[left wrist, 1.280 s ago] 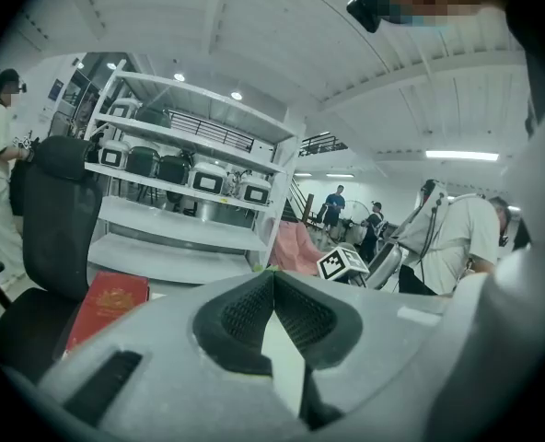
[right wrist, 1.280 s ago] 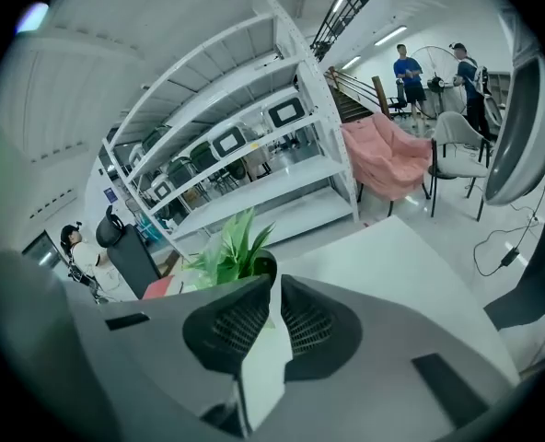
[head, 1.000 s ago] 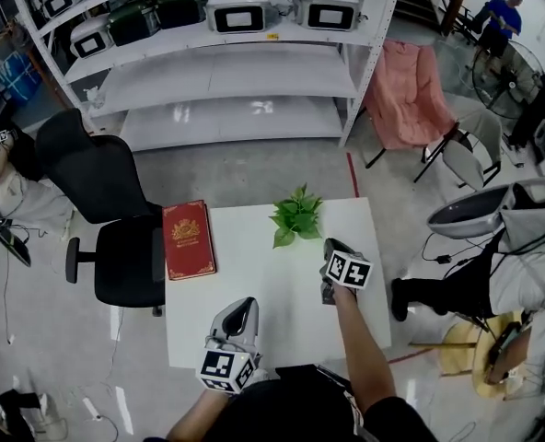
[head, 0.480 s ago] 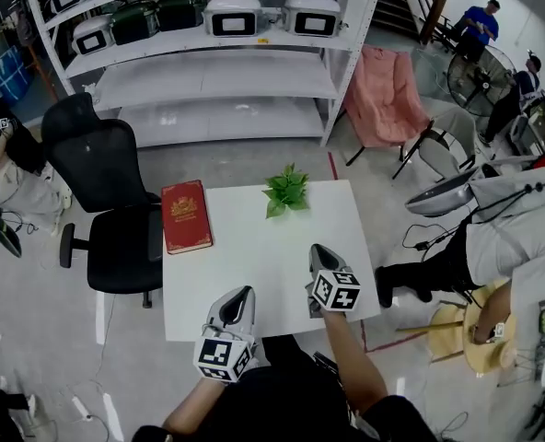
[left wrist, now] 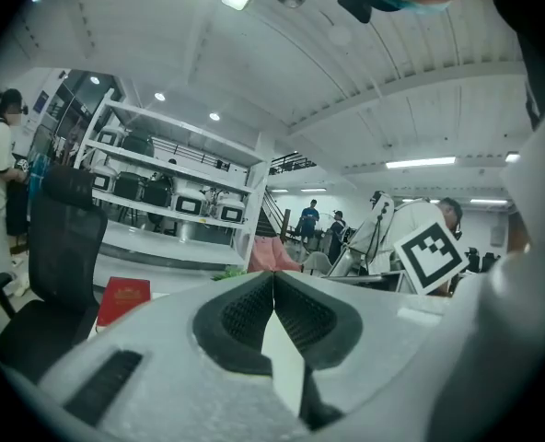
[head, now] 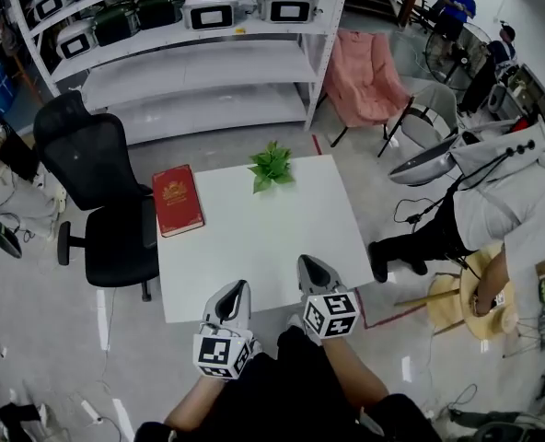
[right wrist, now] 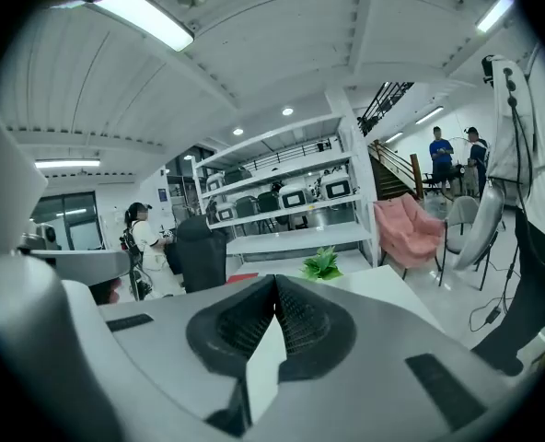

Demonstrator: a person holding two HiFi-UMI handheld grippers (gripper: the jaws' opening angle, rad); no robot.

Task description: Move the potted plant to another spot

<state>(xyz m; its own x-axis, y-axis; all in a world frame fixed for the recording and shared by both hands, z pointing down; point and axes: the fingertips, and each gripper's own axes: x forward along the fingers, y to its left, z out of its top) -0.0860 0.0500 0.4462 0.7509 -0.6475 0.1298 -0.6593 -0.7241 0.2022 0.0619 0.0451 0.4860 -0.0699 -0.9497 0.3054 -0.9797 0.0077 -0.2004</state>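
Two tools checked first: found the left gripper (head: 240, 286) and the right gripper (head: 307, 262) low at the near edge of the square white table (head: 272, 238), side by side, each with jaws pressed together tip to tip and nothing pinched between them. Confirmed the same in each gripper's own view, with only a sliver of bare tabletop behind the closed tips. Spotted the small leafy green potted plant (head: 271, 166) well ahead of both tools, across most of the tabletop and near its far edge. Placed it forward of the gap between the two grippers: a shade right of the right gripper's jaw line in that gripper's view, and barely peeking over the left gripper's jaws, just left of their meeting line. Saw it standing upright, long axis vertical, with the pot itself hidden under the leaves from above. Judged the right gripper slightly the nearer, though by little, and so the likelier one to reach. Judged the coming move to need the jaws spread first, then a long forward reach, low enough to close on the pot and not on the foliage. Noted a red hardback book (head: 178, 199) far ahead and to the left of the left gripper, well apart from the plant and off either line of approach.
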